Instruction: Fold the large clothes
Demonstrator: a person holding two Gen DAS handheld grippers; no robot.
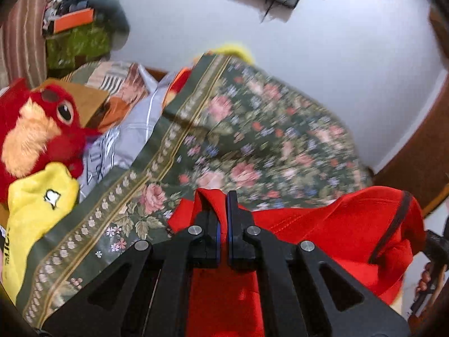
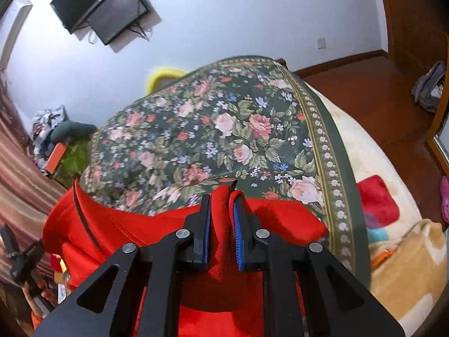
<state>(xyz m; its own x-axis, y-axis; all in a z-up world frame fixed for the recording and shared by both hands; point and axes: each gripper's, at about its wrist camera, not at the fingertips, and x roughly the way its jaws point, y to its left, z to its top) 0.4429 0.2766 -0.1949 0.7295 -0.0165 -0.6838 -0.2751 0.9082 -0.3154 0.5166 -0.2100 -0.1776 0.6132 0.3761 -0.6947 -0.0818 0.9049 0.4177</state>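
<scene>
A large red garment (image 1: 336, 224) with a thin dark seam hangs stretched between both grippers above a bed. My left gripper (image 1: 223, 199) is shut on a fold of its edge, which sticks up between the black fingers. In the right wrist view the same red garment (image 2: 118, 224) spreads to the left, and my right gripper (image 2: 221, 199) is shut on a thicker bunch of it between the blue pads (image 2: 238, 224). The cloth drops below both grippers out of sight. At each view's outer edge the other hand-held gripper shows partly.
A dark green floral bedspread (image 2: 213, 129) covers the bed ahead. A red plush toy (image 1: 42, 123), a yellow plush (image 1: 39, 196) and grey bedding lie at the left. A wall-mounted screen (image 2: 106, 8) hangs on the white wall. Wooden floor (image 2: 364, 90) and a beige blanket (image 2: 407, 266) are at the right.
</scene>
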